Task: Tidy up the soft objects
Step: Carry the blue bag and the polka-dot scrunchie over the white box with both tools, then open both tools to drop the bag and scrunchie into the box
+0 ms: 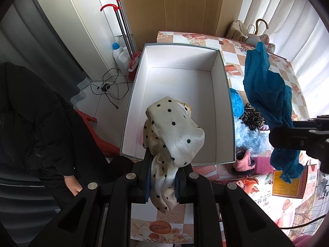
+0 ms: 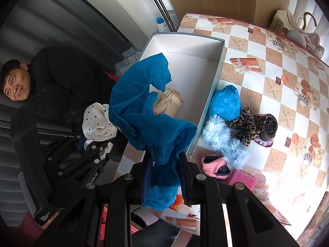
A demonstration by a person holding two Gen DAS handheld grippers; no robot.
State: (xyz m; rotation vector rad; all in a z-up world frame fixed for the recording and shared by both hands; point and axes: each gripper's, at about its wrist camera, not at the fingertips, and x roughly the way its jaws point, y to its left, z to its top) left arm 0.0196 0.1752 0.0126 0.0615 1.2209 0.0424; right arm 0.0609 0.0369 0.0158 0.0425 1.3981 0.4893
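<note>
My left gripper is shut on a cream cloth with black dots, which hangs over the near end of the white open box. My right gripper is shut on a blue mesh cloth that droops over the box's near left corner; the same cloth shows in the left wrist view, right of the box. A beige knitted piece lies inside the box. In the right wrist view the dotted cloth and the left gripper's body sit at the left.
Right of the box on the checked tablecloth lie a blue cap, a pale blue fluffy piece, a leopard-print item, a pink slipper and a pink sponge. A person in black sits at the left. A printed carton stands near right.
</note>
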